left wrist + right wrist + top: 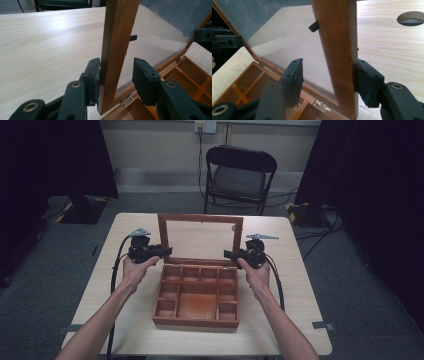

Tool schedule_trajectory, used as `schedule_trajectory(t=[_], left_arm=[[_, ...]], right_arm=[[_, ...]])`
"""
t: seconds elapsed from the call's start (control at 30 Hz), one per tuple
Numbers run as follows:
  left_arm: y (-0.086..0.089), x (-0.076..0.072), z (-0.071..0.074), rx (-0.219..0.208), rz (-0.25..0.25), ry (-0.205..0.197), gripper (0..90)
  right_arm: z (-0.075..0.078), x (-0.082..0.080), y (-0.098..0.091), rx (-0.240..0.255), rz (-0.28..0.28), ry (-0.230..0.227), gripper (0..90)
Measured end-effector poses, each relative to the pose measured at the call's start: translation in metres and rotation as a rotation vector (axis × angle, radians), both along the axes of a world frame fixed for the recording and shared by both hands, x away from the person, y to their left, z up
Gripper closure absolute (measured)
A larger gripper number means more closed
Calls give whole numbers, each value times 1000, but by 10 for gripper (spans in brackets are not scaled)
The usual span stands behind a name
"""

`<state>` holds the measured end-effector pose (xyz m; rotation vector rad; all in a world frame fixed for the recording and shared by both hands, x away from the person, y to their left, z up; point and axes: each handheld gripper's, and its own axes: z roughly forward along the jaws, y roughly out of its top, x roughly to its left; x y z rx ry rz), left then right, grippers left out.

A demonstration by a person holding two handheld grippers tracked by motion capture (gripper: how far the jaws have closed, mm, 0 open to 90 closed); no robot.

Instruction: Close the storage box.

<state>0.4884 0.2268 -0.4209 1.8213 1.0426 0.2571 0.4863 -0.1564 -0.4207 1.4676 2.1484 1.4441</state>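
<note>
A wooden box [197,321] with several compartments sits mid-table, its glass-paned lid [200,219] standing upright at the back. My left gripper [167,251] reaches in from the left and straddles the lid's left frame bar [117,37]. Its back pad [93,75] touches the wood, while a gap separates the front pad [142,77] from it. My right gripper [227,253] straddles the lid's right frame bar [337,37] from the other side. One pad [368,80] rests against the wood, the other pad [294,77] stands off in front of the glass.
The pale wooden table [135,320] has bare surface on both sides of the box and a round hole [410,18] behind the lid. A black folding chair [240,170] stands beyond the far edge. Small brass hinges [126,100] join lid and box.
</note>
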Motion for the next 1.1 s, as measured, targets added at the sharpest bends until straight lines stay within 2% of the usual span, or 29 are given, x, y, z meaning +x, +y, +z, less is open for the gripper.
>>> schedule_trajectory(t=[0.47, 0.6, 0.67, 0.77, 0.9, 1.0, 1.03, 1.1], left_arm=[[4, -11, 4, 0, -43, -5, 564], [5, -16, 5, 1, -41, -13, 556], [5, -18, 4, -2, -43, -17, 553], [6, -21, 4, -6, -39, -21, 545], [4, -24, 5, -4, -27, -15, 535], [3, -30, 7, 0, -12, -28, 519], [4, -32, 9, 15, -15, -32, 515], [4, -36, 10, 4, -17, -38, 510]], right_arm=[[4, -11, -2, 2, 8, 5, 400], [5, -17, -4, 4, 4, 10, 404], [6, -19, -5, -19, 6, 11, 409], [6, -23, -6, -21, 1, 12, 407], [7, -26, -6, -28, -10, 10, 397], [9, -30, -4, -49, -16, 11, 383], [10, -31, -4, -54, -15, 12, 384], [12, -35, -5, -56, -10, 6, 384]])
